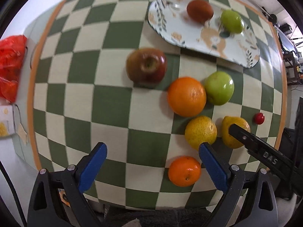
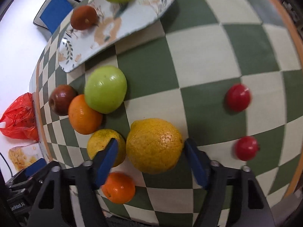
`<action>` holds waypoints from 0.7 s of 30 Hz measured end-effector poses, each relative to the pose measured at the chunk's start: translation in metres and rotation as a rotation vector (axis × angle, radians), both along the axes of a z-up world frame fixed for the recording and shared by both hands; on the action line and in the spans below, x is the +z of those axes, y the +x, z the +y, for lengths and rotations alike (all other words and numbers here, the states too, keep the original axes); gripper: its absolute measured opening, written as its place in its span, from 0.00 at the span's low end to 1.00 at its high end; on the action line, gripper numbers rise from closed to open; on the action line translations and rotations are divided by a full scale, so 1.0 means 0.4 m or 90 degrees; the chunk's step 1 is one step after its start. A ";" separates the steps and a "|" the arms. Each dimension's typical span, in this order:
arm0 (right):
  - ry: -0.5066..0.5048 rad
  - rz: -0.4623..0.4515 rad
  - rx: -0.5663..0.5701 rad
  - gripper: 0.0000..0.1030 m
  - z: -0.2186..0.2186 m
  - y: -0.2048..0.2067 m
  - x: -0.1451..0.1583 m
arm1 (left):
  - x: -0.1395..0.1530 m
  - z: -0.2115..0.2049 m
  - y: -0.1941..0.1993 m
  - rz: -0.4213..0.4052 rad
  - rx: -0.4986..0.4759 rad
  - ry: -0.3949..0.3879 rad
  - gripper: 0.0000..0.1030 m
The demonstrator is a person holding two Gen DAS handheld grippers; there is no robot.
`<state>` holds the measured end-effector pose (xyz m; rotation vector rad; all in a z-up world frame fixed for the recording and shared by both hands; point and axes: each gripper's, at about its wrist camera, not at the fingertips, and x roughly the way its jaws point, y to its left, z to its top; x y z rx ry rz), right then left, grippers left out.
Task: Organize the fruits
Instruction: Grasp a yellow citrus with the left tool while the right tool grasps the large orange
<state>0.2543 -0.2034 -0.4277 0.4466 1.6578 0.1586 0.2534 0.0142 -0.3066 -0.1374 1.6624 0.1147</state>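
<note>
Checkered cloth [image 2: 198, 53] — right tongs [image 2: 149, 151] straddle half-hidden yellow citrus [image 1: 235, 134].

Lay loose on the checkered cloth: red apple [image 1: 146, 65], orange [image 1: 186, 96] touching green apple [image 1: 219, 88], two yellow citrus [image 2: 154, 145] side by side, small orange [image 1: 184, 171], two red plums [image 2: 238, 97]. Sat on the plate [image 1: 170, 30]: brown fruit [image 1: 199, 10] and green apple.

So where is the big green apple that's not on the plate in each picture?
Left wrist view: the green apple sits right of centre, touching the big orange.
Right wrist view: the green apple sits left of centre, above that orange.
Shared landmark: the flowered plate, beyond the apple.
</note>
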 end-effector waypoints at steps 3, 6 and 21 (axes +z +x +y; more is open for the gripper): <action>-0.008 0.000 -0.007 0.62 -0.025 -0.018 -0.002 | -0.037 -0.028 0.006 0.021 -0.006 -0.017 0.97; -0.028 -0.004 -0.004 0.62 -0.069 -0.045 0.012 | -0.068 -0.066 0.017 0.031 -0.022 -0.032 0.97; -0.008 0.022 -0.031 0.62 -0.150 -0.078 -0.004 | -0.174 -0.239 -0.010 0.017 -0.181 -0.007 0.54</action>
